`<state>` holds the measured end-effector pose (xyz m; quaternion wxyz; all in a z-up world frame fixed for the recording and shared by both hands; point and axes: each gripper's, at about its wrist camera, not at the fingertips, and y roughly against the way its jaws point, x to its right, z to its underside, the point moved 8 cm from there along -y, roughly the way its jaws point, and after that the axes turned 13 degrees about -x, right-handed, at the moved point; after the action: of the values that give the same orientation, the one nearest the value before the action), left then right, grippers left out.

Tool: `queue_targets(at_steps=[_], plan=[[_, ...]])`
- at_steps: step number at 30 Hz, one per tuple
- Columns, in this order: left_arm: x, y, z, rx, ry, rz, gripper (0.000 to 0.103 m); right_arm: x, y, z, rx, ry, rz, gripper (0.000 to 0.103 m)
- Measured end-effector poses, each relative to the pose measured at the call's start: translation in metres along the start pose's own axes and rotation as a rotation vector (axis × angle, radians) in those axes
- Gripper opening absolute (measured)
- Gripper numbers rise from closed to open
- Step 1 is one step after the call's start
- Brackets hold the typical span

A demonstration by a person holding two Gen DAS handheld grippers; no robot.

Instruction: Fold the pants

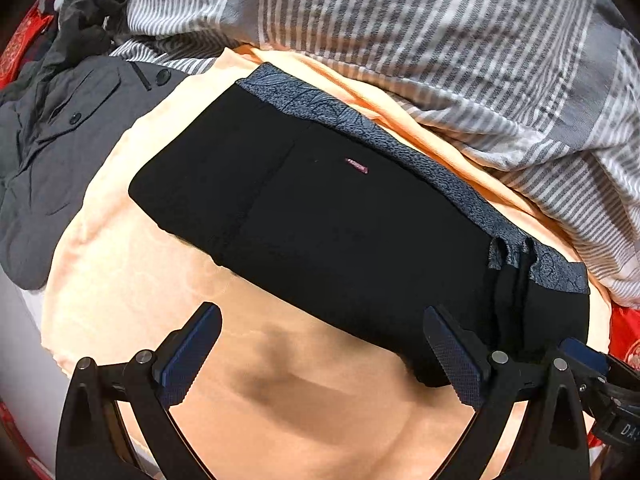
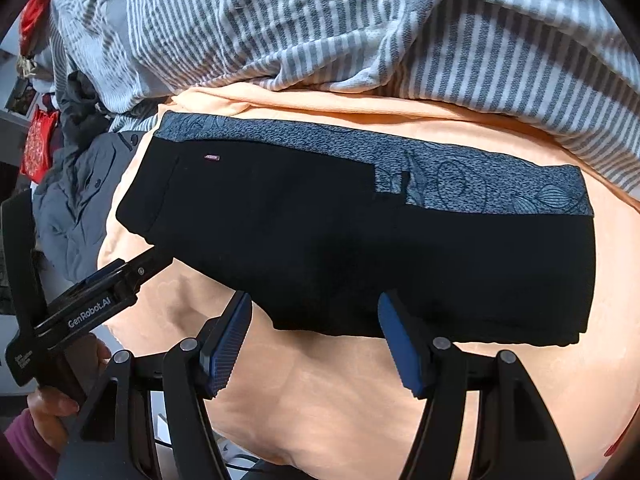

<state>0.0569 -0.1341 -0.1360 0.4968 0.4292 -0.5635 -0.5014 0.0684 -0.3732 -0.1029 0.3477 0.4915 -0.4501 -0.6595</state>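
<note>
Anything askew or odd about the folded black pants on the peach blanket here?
Mostly tidy. The folded black pants lie flat on the peach fleece blanket. One small oddity: a flap of the grey patterned waistband sticks up mid-strip, breaking the straight edge. Both claws are open and clear of the cloth.

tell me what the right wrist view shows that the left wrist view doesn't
Only the right wrist view shows a hand in a purple sleeve gripping the left gripper, seen from the side with its white lettering.

Only the left wrist view shows that gripper's open fingers over bare peach blanket, and the grey buttoned jacket more fully.

Both show the folded black pants with a grey patterned waistband and the grey-and-white striped bedding.
</note>
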Motion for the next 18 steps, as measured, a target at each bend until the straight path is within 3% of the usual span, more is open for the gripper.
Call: queue_targets(at_steps=[3, 6, 12, 14, 18], plan=[[-0.006, 0.0, -0.002, 0.005, 0.007, 0.011, 0.101, -0.004, -0.004, -0.001, -0.005, 0.008, -0.001, 0.07], [-0.017, -0.003, -0.004, -0.001, 0.032, 0.08, 0.101, -0.008, -0.009, -0.001, -0.017, 0.01, -0.001, 0.07], [-0.07, -0.014, -0.016, 0.028, 0.18, 0.168, 0.1, -0.015, -0.02, -0.002, -0.039, 0.023, -0.016, 0.07], [-0.085, -0.018, -0.021, 0.034, 0.208, 0.204, 0.092, -0.017, -0.027, -0.002, -0.05, 0.031, -0.021, 0.07], [-0.098, -0.032, -0.027, 0.017, 0.25, 0.281, 0.09, -0.022, -0.042, -0.004, -0.075, 0.042, -0.018, 0.07]])
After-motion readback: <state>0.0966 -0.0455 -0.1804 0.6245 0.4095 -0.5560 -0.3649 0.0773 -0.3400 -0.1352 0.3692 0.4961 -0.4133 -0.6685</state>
